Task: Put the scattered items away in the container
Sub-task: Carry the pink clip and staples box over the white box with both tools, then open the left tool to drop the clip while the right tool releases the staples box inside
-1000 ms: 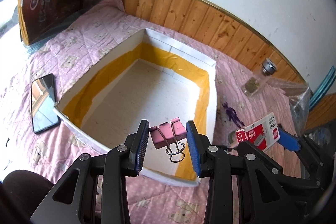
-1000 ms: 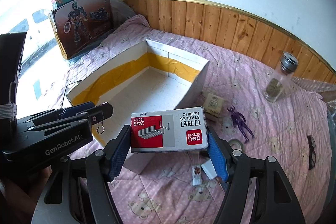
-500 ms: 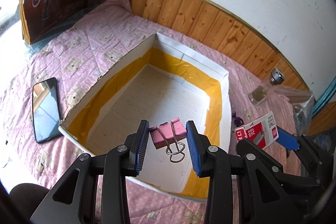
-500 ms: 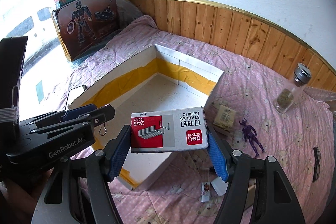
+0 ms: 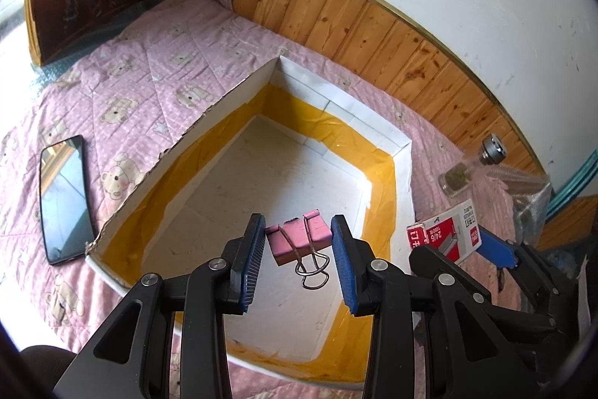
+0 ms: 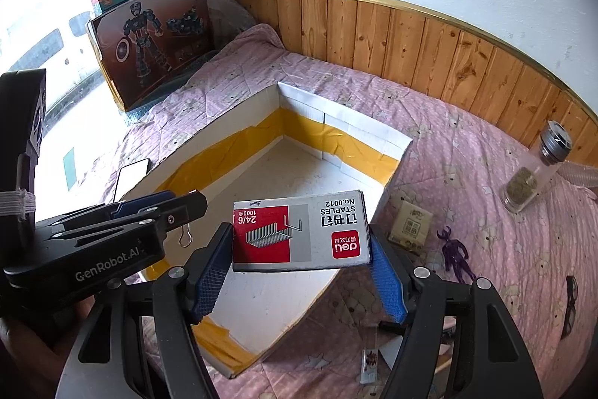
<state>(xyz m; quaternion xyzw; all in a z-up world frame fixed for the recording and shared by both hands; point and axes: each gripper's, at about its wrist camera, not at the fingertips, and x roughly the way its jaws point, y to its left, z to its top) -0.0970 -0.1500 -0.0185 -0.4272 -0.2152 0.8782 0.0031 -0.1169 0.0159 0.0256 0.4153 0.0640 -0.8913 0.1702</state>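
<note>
My left gripper [image 5: 297, 257] is shut on a pink binder clip [image 5: 299, 242] and holds it in the air over the near part of the white box with yellow tape [image 5: 401, 159]. My right gripper [image 6: 299, 272] is shut on a red and grey staples box [image 6: 299, 234] and holds it above the box's near right corner [image 6: 388, 141]. The right gripper and staples box [image 5: 444, 234] show at the right in the left wrist view. The left gripper [image 6: 112, 242] shows at the left in the right wrist view. The box is empty inside.
A black phone [image 5: 63, 197] lies left of the box. A glass bottle [image 6: 534, 174], a purple figure [image 6: 456, 253], a small tan packet [image 6: 409, 227], glasses [image 6: 570, 305] and small cards [image 6: 370, 361] lie on the pink quilt to the right. Toy boxes [image 6: 149, 40] lean at the far left.
Both grippers have moved forward over the box with their loads. The box now lies under and in front of both grippers.
</note>
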